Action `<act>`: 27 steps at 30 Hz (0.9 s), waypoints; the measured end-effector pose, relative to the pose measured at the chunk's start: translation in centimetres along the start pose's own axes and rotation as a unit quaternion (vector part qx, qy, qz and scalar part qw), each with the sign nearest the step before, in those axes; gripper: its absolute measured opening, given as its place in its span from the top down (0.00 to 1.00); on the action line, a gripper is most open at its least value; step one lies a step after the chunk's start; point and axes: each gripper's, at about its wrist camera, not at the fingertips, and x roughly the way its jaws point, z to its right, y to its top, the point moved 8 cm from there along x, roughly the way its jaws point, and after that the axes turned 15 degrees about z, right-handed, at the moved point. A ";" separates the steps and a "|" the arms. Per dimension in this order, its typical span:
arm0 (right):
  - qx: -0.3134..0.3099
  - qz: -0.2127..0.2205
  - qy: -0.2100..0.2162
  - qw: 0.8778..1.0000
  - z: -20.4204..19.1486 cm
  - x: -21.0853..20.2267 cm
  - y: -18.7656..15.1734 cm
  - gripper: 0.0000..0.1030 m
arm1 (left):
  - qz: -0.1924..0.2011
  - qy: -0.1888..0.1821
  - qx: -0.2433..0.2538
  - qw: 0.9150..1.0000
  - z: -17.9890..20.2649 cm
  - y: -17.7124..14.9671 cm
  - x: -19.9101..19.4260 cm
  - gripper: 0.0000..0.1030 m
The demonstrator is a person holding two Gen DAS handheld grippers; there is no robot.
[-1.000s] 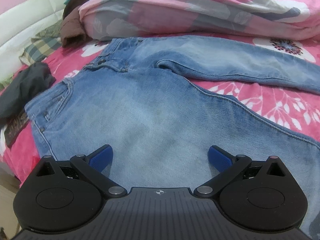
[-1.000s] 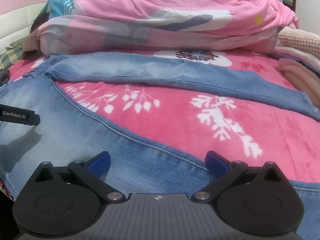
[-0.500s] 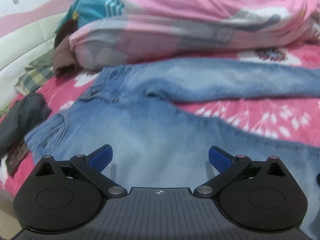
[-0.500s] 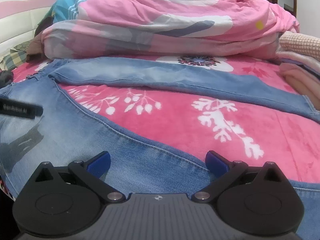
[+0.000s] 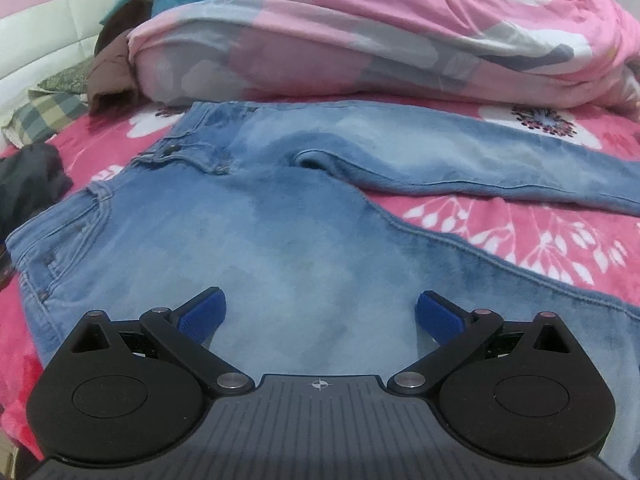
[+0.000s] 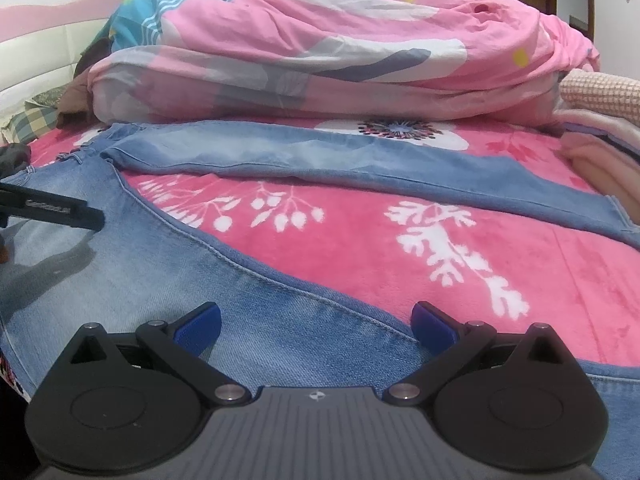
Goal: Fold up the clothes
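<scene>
Your jeans (image 5: 248, 240) lie spread flat on the bed (image 6: 360, 248), legs splayed apart, ready for folding. Your left gripper (image 5: 318, 314) and right gripper (image 6: 316, 326) hover over the near leg, fingers wide open, holding nothing.

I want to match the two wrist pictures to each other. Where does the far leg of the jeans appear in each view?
Left wrist: the far leg of the jeans runs from the centre to the right edge, below the pink quilt.
Right wrist: the far leg of the jeans crosses the middle, left to right, below the pink quilt.
Shared landmark: the white flower with the dark centre on the bedspread.
</scene>
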 end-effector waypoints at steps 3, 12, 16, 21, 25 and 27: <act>-0.001 0.001 0.000 1.000 0.0 0.0 0.0 0.00 | -0.007 0.003 -0.001 1.000 -1.2 -0.8 -0.7 0.00; -0.005 0.002 0.001 1.000 0.0 0.0 0.1 0.00 | -0.008 0.005 -0.004 1.000 -3.4 -2.5 -3.2 0.00; -0.010 0.002 0.009 1.000 0.0 -0.2 0.6 0.00 | -0.007 0.004 -0.004 1.000 -3.5 -2.6 -3.3 0.00; -0.002 0.026 0.047 0.999 -1.2 -1.0 2.1 0.00 | -0.002 0.005 -0.006 1.000 -3.5 -2.7 -3.3 0.00; -0.016 0.036 0.053 0.998 -1.7 -0.5 2.1 0.00 | 0.004 0.005 -0.008 1.000 -3.5 -2.8 -3.4 0.00; -0.026 0.020 0.045 0.998 -1.3 0.0 1.0 0.00 | 0.007 0.004 -0.008 1.000 -3.4 -2.8 -3.4 0.00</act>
